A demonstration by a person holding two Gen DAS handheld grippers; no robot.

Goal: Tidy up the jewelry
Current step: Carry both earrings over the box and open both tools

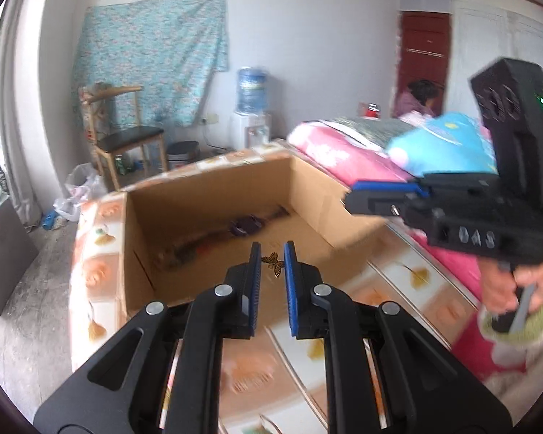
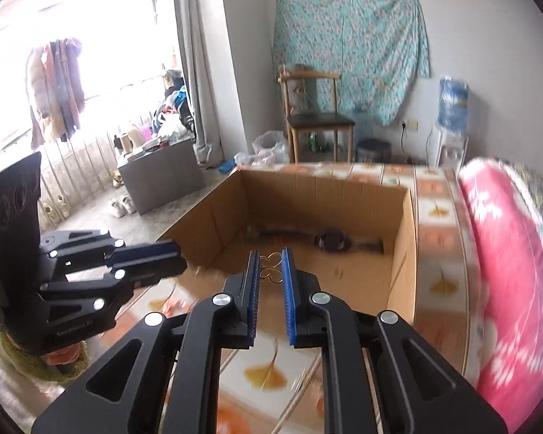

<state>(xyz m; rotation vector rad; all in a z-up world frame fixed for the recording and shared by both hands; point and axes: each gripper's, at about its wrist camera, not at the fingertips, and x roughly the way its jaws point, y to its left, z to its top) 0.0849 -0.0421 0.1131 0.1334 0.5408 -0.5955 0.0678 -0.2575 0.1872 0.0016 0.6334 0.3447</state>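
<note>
Before you lies the bed (image 2: pixel 441 224) with its patterned cover of orange and yellow leaf squares, and a pink floral quilt (image 2: pixel 499 253) is heaped along its right side. On the cover sits an open cardboard box (image 1: pixel 307 184), flaps up, its near edge just beyond both sets of fingers. On the box floor lies a long dark item with a purple piece (image 1: pixel 248 225) at its middle; blur keeps you from telling what it is.

Your left gripper (image 1: pixel 272 253) is raised above the near edge of the box, pointing down toward it. Its blue-padded jaws are narrowed to a small gap and clenched on a small gold butterfly ornament (image 1: pixel 273 264), which hangs between the pads near the tips, wings spread.

Your right gripper (image 2: pixel 270 258) is up at a similar level, just beside the left one and also aimed into the box. Its jaws are likewise drawn close and pinch a gold wire piece (image 2: pixel 270 269) made of looped rings, caught between the pad tips.

In the left wrist view your right hand (image 1: pixel 510 282) wraps the handle of its gripper, with a green knitted cuff at the wrist.
</note>
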